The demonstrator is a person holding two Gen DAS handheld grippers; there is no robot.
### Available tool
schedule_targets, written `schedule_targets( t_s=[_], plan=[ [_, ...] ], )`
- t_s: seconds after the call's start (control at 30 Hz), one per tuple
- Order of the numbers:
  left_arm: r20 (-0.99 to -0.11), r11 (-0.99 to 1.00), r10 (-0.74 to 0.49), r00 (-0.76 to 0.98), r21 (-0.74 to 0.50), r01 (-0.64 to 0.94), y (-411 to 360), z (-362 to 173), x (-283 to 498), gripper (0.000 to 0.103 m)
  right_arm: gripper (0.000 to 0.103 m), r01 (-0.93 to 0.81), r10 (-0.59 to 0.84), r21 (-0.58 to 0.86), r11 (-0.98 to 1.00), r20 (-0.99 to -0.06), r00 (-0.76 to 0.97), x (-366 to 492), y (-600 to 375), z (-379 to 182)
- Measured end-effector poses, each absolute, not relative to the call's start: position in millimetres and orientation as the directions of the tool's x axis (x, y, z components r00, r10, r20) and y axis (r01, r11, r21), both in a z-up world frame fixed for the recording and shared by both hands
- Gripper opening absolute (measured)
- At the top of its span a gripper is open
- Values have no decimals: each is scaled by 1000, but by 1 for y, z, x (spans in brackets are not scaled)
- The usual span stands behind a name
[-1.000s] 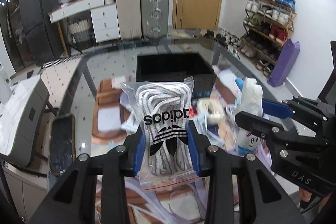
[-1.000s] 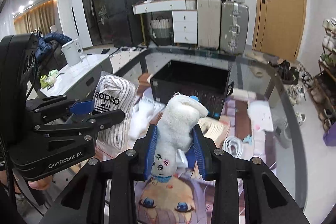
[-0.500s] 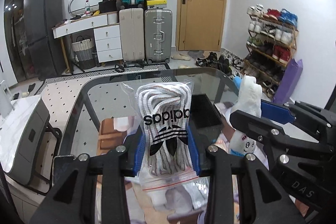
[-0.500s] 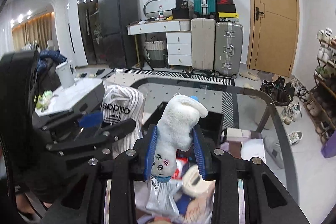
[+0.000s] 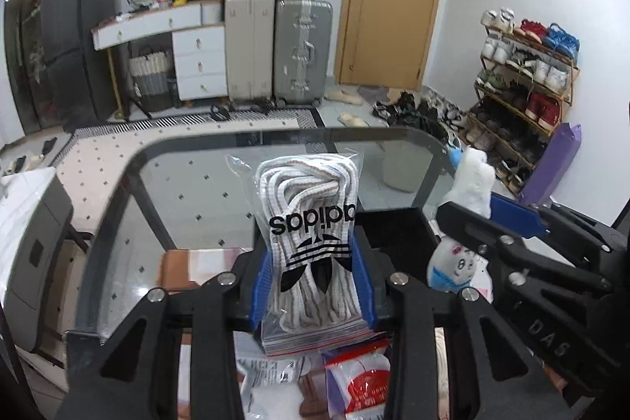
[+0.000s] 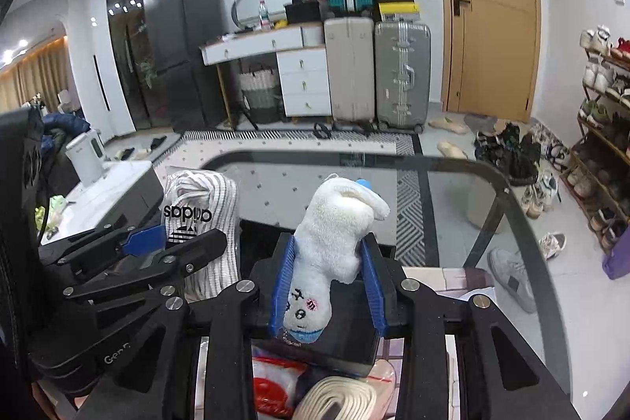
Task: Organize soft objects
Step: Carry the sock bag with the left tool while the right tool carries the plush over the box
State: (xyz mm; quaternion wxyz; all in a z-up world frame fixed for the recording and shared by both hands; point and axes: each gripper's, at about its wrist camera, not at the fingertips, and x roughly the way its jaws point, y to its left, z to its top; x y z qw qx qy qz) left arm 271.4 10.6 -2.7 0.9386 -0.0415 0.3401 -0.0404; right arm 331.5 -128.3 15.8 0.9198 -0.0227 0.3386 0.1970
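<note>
My left gripper (image 5: 312, 262) is shut on a clear zip bag of white shoelaces (image 5: 311, 207) printed with a black logo, held upright above the table. My right gripper (image 6: 328, 262) is shut on a white plush toy (image 6: 334, 223), held head down with its face towards the camera. The two grippers hang side by side. The right gripper (image 5: 484, 219) and its plush toy (image 5: 470, 180) show in the left wrist view. The left gripper (image 6: 185, 239) and its bag (image 6: 204, 191) show in the right wrist view. An open black box (image 5: 393, 227) sits on the glass table directly beneath and behind both pairs of fingers.
The glass table (image 5: 275, 134) ends in a rounded far edge just beyond the box. Near the cameras lie a red-and-white packet (image 5: 362, 380) and a coiled cream strap (image 6: 338, 400). Suitcases (image 5: 275, 46), a drawer desk and a shoe rack (image 5: 523, 85) stand on the floor beyond.
Both grippers have moved forward across the table, still holding the bag and the plush toy. The black box, earlier ahead of the fingers, now lies right under them.
</note>
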Motion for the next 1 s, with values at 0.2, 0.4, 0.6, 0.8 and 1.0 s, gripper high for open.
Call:
schedule_targets(
  t_s=[0.2, 0.4, 0.6, 0.8, 1.0],
  plan=[
    [-713, 996, -87, 696, -83, 39, 4, -34, 289, 35, 33, -382, 326, 102, 918, -742, 585, 355, -122, -26],
    [-773, 998, -57, 632, -37, 45, -7, -52, 285, 35, 33, -393, 327, 111, 913, -777, 538, 350, -125, -43],
    [-777, 998, -54, 628, -50, 25, -6, -49, 277, 36, 34, -402, 328, 116, 908, -794, 511, 342, -127, -47],
    [-780, 999, -53, 623, -41, 32, -7, -49, 283, 36, 33, -409, 335, 129, 903, -807, 486, 338, -124, -50],
    [-780, 998, -59, 623, -67, 11, 2, -53, 288, 36, 33, -416, 356, 166, 894, -827, 435, 329, -126, -59]
  ],
)
